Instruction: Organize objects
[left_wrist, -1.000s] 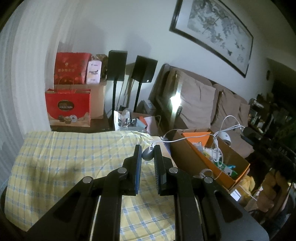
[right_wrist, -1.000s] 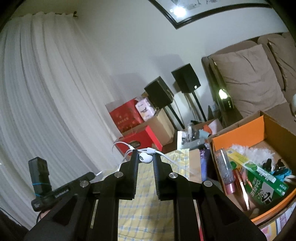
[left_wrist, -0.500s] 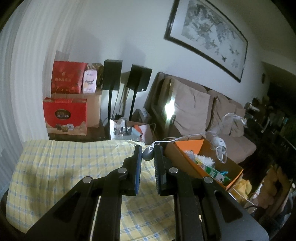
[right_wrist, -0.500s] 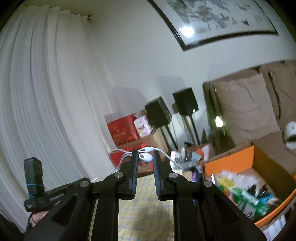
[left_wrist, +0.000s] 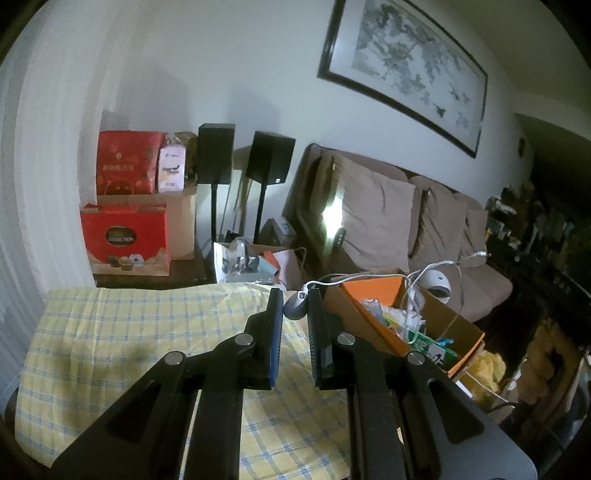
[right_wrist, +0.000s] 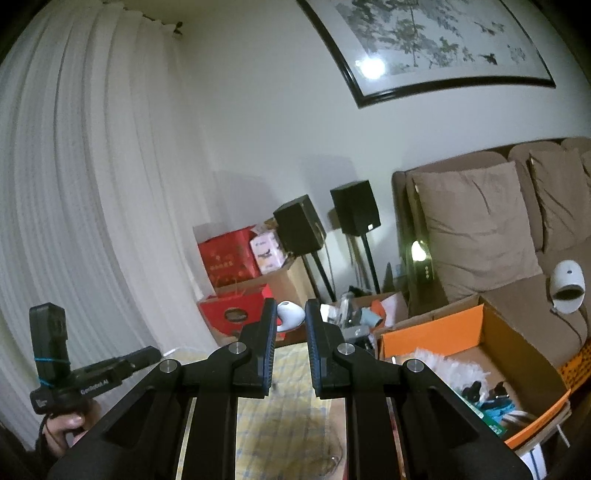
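Note:
My left gripper (left_wrist: 295, 301) is shut on a small grey earbud (left_wrist: 296, 307) at its fingertips, and a white cable (left_wrist: 373, 275) runs from it toward the right over the cardboard box (left_wrist: 458, 326). My right gripper (right_wrist: 290, 312) is shut on a white earbud (right_wrist: 290, 314), held high above the yellow checked tablecloth (right_wrist: 284, 402). The cardboard box with an orange inner flap (right_wrist: 432, 334) holds several small items and stands to the right of both grippers. The left gripper's body (right_wrist: 77, 380) shows at lower left in the right wrist view.
A brown sofa (left_wrist: 406, 221) with cushions runs along the back right. Two black speakers (left_wrist: 243, 158) on stands and red gift boxes (left_wrist: 125, 240) stand at the back wall. A white round device (right_wrist: 567, 286) lies on the sofa. The tablecloth (left_wrist: 122, 339) covers the table.
Both grippers rose and tilted upward with the earbuds held. In the right wrist view the box slid lower right and the cable loop behind the earbud is out of sight.

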